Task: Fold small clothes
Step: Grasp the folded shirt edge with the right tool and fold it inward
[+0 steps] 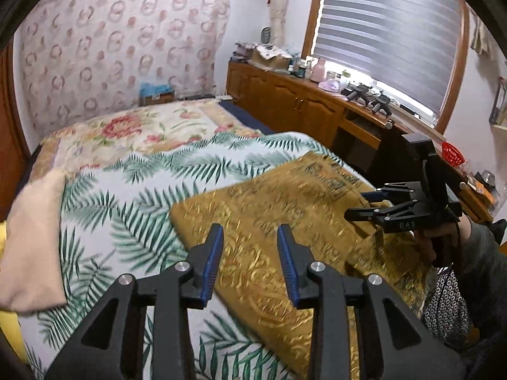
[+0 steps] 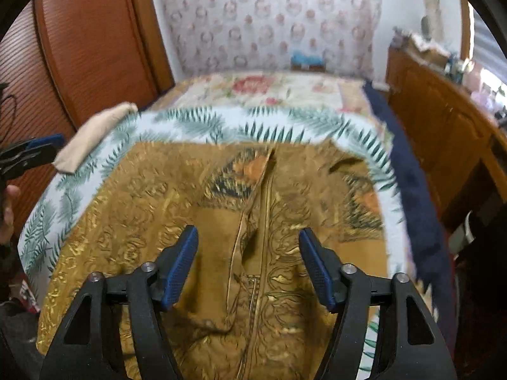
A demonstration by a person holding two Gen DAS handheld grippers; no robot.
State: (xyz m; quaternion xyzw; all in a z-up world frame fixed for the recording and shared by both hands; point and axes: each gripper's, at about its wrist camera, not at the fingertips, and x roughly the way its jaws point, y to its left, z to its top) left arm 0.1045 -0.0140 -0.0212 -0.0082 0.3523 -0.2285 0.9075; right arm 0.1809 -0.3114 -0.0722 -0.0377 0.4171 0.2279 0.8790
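Ahead of the left gripper (image 1: 250, 242), jaws apart and empty, lies the near-left edge of the golden patterned garment (image 1: 285, 215), spread flat on the palm-leaf sheet (image 1: 126, 209). Judged step: approach before a fold. Beyond its left side rests a beige cloth (image 1: 31, 243), with open bedding between. The right gripper (image 2: 248, 247), jaws apart, hovers over the garment's centre seam; next move needs an edge pinch.

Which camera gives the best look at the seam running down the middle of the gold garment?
The right wrist view: the seam runs straight up the gold garment. The left wrist view shows the gold garment obliquely and blurred, no seam discernible.
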